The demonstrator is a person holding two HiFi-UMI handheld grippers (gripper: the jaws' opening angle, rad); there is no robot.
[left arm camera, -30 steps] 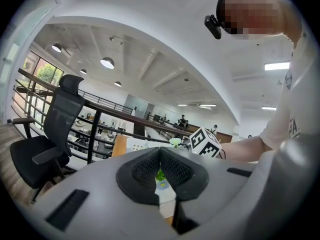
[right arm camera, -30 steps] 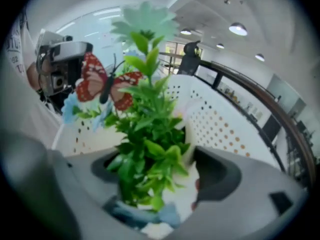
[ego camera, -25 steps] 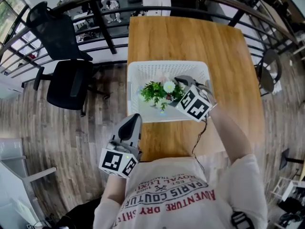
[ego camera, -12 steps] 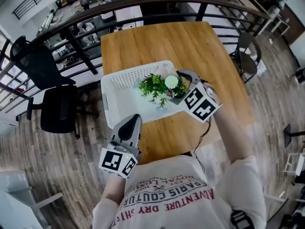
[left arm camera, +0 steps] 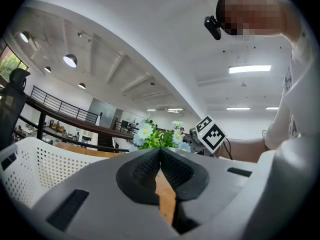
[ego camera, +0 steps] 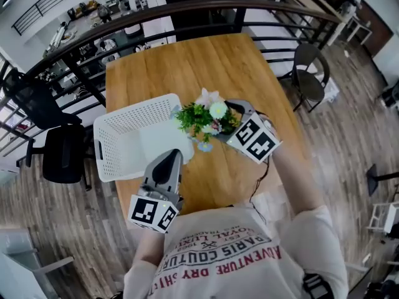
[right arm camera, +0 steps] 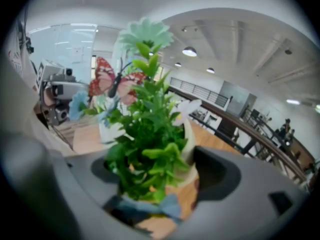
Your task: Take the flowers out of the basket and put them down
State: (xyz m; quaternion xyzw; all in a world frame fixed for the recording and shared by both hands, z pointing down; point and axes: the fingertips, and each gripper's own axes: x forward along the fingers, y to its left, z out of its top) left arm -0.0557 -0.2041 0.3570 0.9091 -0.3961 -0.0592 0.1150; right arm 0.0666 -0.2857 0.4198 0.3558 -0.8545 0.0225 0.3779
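- The wooden surface [ego camera: 212,61] runs away from you toward a dark railing.
- The white perforated basket [ego camera: 118,136] lies at the left edge of the surface, and its wall fills the lower left of the left gripper view [left arm camera: 30,166].
- Your right hand-held gripper [ego camera: 226,118] is angled down over the bare wood just right of the basket. Its 2 jaws stand wide and clamp the base of the flowers [right arm camera: 160,181].
- Your left hand-held gripper [ego camera: 167,161] is near the front edge of the surface, beside the basket's near corner. It is pointing level, and its 2 pads meet at the tip with nothing between them [left arm camera: 160,153].
- The flowers [ego camera: 202,118] are outside the basket, just beside its right rim, held upright in your right hand-held gripper. You can see green leaves with white and pale blue blooms [right arm camera: 145,134], and the same bunch shows past the left jaws [left arm camera: 157,136].
- A red-and-white butterfly [right arm camera: 112,81] sits among the upper leaves.
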